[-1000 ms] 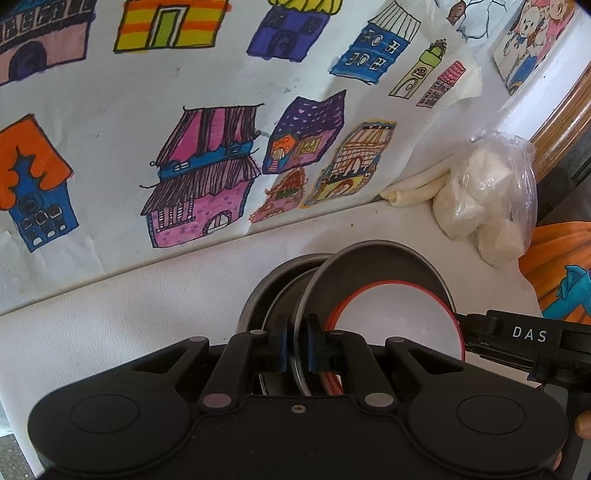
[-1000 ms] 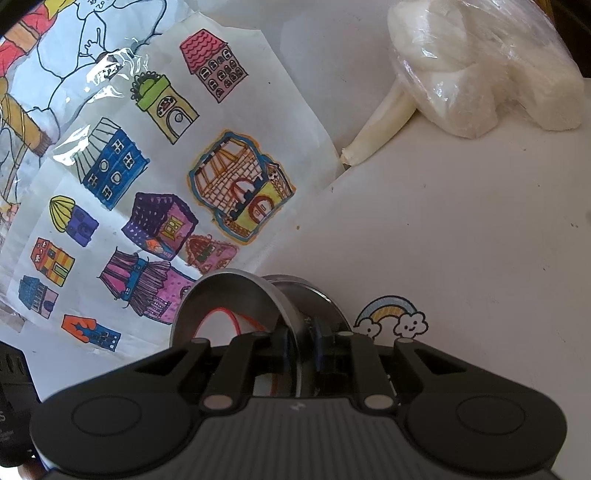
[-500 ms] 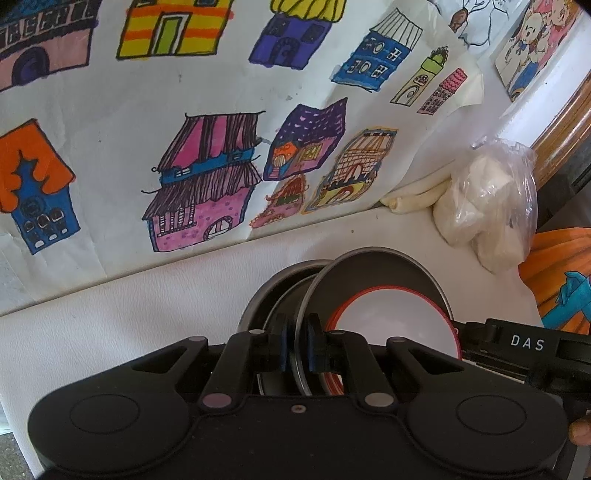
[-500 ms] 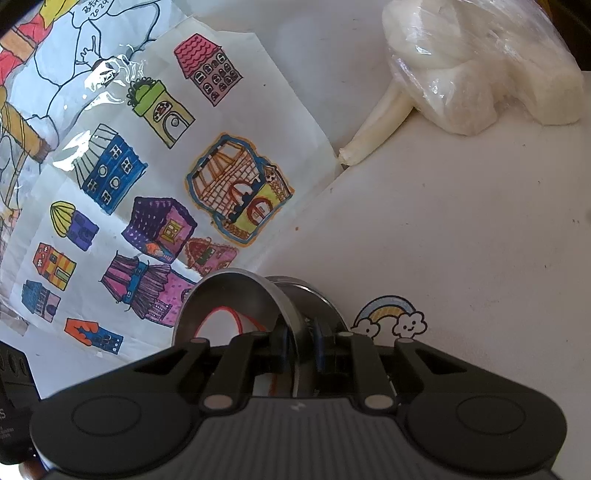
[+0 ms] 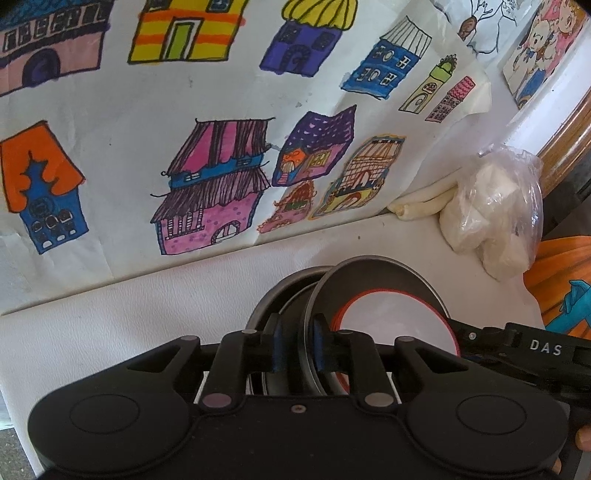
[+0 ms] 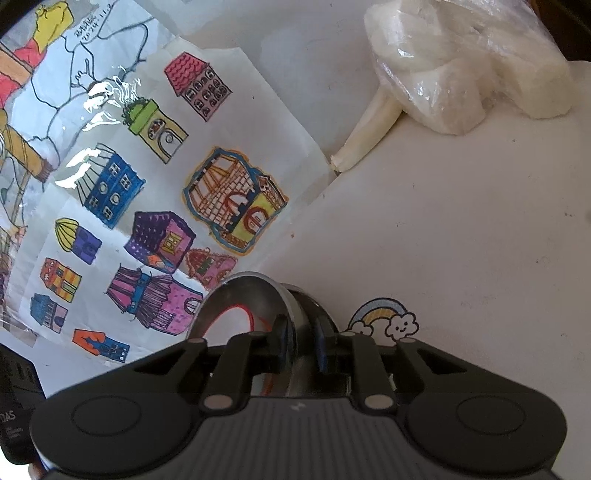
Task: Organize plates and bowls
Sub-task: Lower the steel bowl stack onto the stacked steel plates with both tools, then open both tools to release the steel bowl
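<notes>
Left wrist view: the left tongs (image 5: 298, 345) are opening, with the rim of the upper metal bowl (image 5: 376, 280) still between the blue pads, no longer pinched. The right tongs (image 6: 301, 341) also loosen around its far rim. The bowl sits in a stack (image 5: 280, 299) on the white counter (image 5: 129, 325). It looks light, stiff and slippery; the thin rim is the best hold.

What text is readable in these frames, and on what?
"DAS": white letters on the right gripper body, seen from the left wrist view.
"DAS", partly cut off at the frame edge: on the left gripper body, seen from the right wrist view.
Handwritten line at the top of the laminated drawing: digits perhaps, too blurred to read.
Nothing else legible.
</notes>
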A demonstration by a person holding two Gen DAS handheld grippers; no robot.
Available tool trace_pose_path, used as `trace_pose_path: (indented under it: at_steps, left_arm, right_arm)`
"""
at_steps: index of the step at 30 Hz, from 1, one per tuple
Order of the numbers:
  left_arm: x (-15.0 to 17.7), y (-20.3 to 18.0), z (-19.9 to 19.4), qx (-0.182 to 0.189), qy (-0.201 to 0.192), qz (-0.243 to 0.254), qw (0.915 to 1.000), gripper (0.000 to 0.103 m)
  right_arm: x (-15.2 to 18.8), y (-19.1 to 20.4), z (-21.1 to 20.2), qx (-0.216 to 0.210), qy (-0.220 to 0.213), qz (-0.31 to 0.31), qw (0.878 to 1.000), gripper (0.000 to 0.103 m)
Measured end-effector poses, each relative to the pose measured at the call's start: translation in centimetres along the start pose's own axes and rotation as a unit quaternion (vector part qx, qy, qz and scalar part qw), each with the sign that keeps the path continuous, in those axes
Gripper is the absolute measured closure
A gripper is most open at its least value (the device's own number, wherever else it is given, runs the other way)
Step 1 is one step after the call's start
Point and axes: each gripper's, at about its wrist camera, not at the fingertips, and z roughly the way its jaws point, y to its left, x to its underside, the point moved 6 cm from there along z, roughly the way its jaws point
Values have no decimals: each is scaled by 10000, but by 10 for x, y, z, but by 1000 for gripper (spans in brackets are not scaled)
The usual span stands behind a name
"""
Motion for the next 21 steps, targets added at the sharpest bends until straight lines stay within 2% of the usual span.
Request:
trace_pose_path:
  at_steps: [6,8,11,13,18,20,21]
  left_arm:
    - [-2,2,-5,-70,-138,-13,9999,73]
    - [-3,2,-6,-111,-189,-9,9998,66]
    - [-4,3,-10,-181,-297,15,9994,56]
    - [-5,2,-12,-208,-368,46,9991,48]
    - [-4,2,-16,-212,-433,31,9988,36]
    - [-4,2,-18,-227,-492,-2,9985,26]
    - [-3,2,-20,-236,-530,-6,9983,25]
  right_arm:
    - [-1,-2,-2,-19,-51,28,10000,75]
    - [0,-3,-3,-8,-77,28,10000,73]
    - [0,-5,-7,73,-165,-14,9998,66]
    - [1,-6,-9,189,-271,-112,9994,55]
    - [3,-10,-12,306,-351,-195,9987,46]
    - [3,-11,-15,332,-397,-189,9985,40]
    - [3,-11,-16,346,-436,-185,9983,35]
